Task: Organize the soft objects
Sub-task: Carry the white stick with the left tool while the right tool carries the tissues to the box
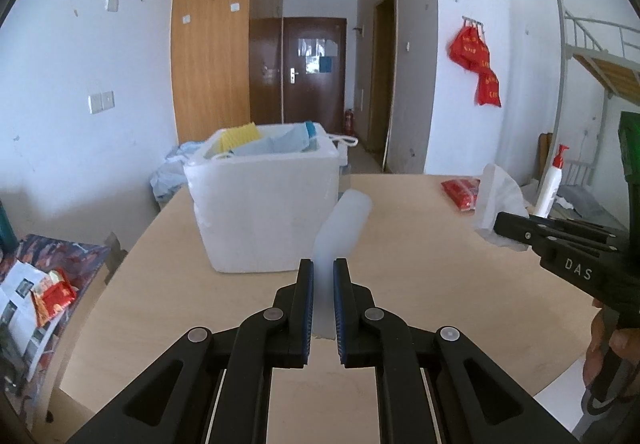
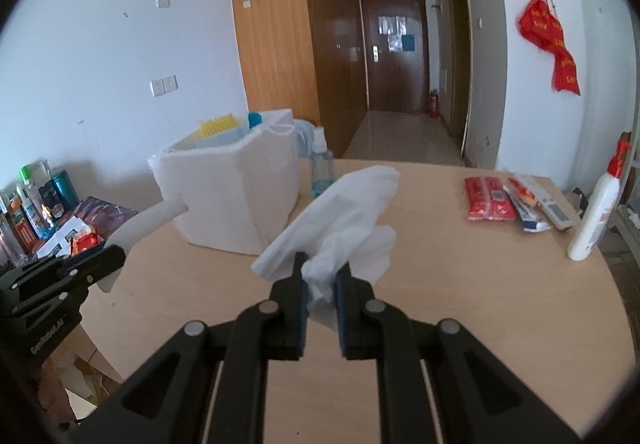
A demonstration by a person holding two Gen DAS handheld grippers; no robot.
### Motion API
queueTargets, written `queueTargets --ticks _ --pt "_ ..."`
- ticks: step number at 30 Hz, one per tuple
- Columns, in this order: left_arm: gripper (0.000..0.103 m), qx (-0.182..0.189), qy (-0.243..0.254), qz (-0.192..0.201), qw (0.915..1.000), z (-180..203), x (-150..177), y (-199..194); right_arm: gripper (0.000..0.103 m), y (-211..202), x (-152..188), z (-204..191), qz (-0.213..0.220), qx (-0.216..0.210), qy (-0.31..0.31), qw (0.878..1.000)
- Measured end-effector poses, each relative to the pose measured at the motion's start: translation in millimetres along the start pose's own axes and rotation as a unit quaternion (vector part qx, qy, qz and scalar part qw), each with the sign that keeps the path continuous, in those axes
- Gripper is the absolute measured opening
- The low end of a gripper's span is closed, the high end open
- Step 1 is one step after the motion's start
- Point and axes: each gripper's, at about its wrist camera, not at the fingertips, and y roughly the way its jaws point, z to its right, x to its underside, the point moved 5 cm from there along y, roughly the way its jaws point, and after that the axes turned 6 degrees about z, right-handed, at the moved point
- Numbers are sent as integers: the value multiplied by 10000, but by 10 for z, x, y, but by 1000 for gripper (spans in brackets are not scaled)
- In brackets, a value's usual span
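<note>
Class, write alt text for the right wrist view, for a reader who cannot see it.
The right gripper is shut on a crumpled white tissue, held above a pale wooden table. Behind it stands a white foam box holding yellow and blue items. At left, the left gripper holds a translucent white tube.

Bare tabletop (image 2: pixel 460 284) open between white foam box (image 1: pixel 264 204) at left and red packets (image 2: pixel 489 199) at right. Blue-tinted bottle (image 2: pixel 322 168) just beside box's right wall. White pump bottle (image 2: pixel 596 212) upright near right edge. Box interior crowded with yellow sponge (image 1: pixel 239 136) and blue cloth (image 1: pixel 280 144).
</note>
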Motion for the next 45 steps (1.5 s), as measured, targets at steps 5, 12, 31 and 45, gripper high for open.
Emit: queueTargets --ticks 5,12,31,45 --pt "10 -12 40 188 9998 9 -93 -164 15 -192 -69 -40 222 -11 -56 9997" --pt "10 -56 50 311 9995 -24 -129 -296 15 -305 -96 -103 359 -101 -93 9993" --pt "10 -810 -225 460 9954 -606 -174 -593 15 -94 -220 -908 380 -1114 -486 9919" --pt "10 -824 -286 580 9945 -783 -411 -470 15 43 -420 -1053 422 -1233 -574 9898"
